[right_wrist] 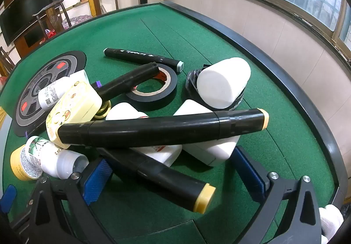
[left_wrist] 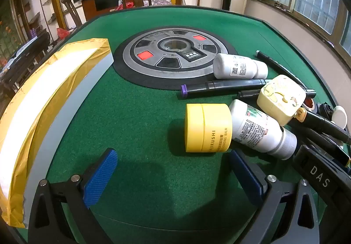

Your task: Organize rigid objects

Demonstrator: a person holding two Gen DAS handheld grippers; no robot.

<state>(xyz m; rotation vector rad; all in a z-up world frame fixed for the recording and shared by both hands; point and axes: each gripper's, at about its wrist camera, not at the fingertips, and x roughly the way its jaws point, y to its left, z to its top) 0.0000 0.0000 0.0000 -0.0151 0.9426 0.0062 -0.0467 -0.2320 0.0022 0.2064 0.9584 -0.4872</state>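
While both claws gape fully and hold nothing, left gripper (left_wrist: 173,176) hangs just short of the yellow jar (left_wrist: 208,127) on the green table (left_wrist: 136,112). Rigid, light, likely slick plastic; could roll; pinch across lid and base. Right gripper (right_wrist: 173,174) hangs over the marker pile (right_wrist: 162,127).

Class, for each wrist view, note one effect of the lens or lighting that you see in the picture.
Left wrist view: fisheye bends the yellow box into an arc; a soft shadow falls between the open left tongs. Right wrist view: the table rim curves strongly; glare streaks the black marker.
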